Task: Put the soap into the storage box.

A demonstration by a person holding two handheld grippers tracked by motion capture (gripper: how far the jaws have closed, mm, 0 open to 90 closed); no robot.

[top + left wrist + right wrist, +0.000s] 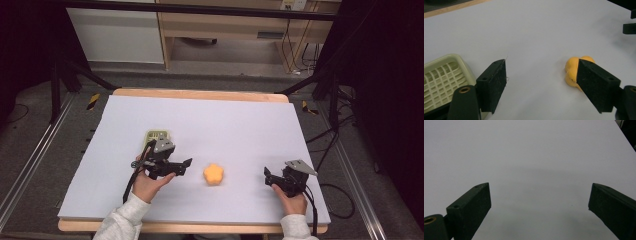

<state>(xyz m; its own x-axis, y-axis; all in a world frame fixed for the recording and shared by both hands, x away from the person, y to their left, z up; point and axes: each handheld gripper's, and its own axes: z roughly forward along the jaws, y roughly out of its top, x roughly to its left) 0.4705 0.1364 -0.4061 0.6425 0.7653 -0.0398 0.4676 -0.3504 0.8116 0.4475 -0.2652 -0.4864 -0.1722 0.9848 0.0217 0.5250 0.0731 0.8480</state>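
- Fingers of the left gripper (pixel 184 165) are standing spread apart with nothing between them; in the left gripper view one black finger pad (pixel 495 82) is sitting near the dish and the other is overlapping the near side of the yellow piece.
- Fingers of the right gripper (pixel 268 176) are likewise gaping wide and holding nothing, hovering over bare pale surface near the worktop's (pixel 240 120) right front corner.
- Lying between the two grippers, toward the front edge of the worktop and well apart from the right one, is a small yellow-orange lobed lump (pixel 214 173), flower-like from above.
- It is looking light and probably soft, like foam or moulded soap, though its material cannot be told for sure; a firm squeeze may be denting it, so a gentle close seems wise.
- Its rounded lobes are offering notches between them, so taking it across the middle with the pads seated in two opposite notches should be keeping it from rolling out.
- Behind the left hand (pixel 147 185), a pale slatted soap dish (pixel 441 77) is resting on the worktop.
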